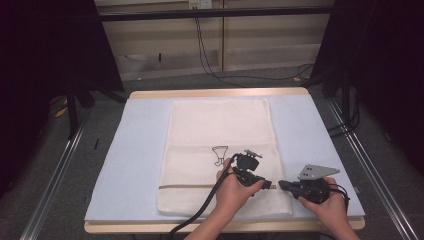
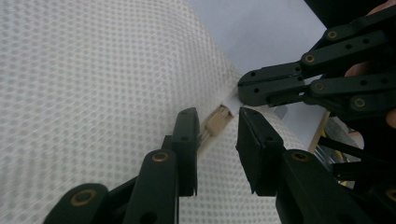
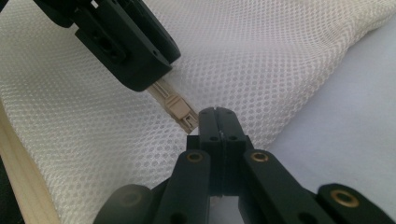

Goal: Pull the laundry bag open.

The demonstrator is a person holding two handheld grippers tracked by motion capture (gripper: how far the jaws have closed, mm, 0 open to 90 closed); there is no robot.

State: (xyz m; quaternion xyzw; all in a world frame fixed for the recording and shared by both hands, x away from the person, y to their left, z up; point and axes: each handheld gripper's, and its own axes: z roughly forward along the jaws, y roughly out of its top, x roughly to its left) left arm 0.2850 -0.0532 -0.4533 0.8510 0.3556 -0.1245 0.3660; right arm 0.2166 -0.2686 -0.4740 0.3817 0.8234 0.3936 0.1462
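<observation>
— Can you see what the right gripper [image 3: 218,113] is pinching?

— Hardly; its jaws are pressed together at the mesh bag's [image 1: 220,130] right edge, the cloth between them hidden.

— And the zipper pull [image 2: 218,120]?

— Small, beige, near the bag's right edge. The left gripper [image 2: 217,140] straddles it, jaws spread, not touching.

One mesh bag [image 1: 222,150], one zipper pull [image 2: 218,120], two grippers.
</observation>
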